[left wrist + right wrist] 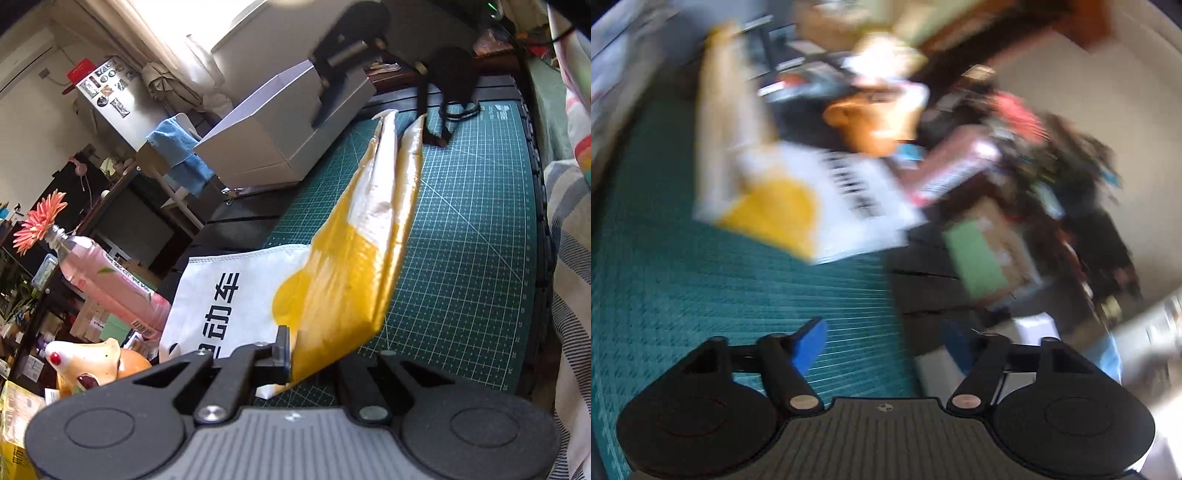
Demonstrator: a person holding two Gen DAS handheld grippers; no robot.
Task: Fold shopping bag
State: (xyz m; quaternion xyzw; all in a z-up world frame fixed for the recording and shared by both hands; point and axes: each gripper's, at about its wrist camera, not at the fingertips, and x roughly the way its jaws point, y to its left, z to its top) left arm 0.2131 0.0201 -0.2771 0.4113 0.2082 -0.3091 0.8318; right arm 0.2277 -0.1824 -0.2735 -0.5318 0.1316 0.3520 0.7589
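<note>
1. Left hand-held gripper (295, 354) is clamped on the near edge of the shopping bag (351, 258). You can see the yellow-and-white sheet pinched right at the fingers, with the rest of it lifted and stretching away over the green cutting mat (461, 240) on the counter.

2. The bag isn't flat. One panel with black lettering droops to the left, and the far end runs up in 2 long creased ridges towards the black handles (454, 114), which lie on the mat near the other gripper.

3. Right hand-held gripper (882, 347) is spread apart with nothing between its blue pads (809, 347). That view is badly motion-blurred, so it's clearly on the move, and all I can make out is the bag ahead of it over the mat.

4. My read is that this is mid-fold: one end is being carried up and over while the handle end stays down. Whether it's an early fold or a later one, I can't tell, since the layers underneath are hidden.

5. Next move probably needs the held edge brought over and lined up with the far end, laid down square, without the limp printed panel flopping sideways. The free gripper looks handy for pinning or flattening the bag.

6. The white box (280, 125) sits just beside the mat, so there's not much room on that side.
</note>
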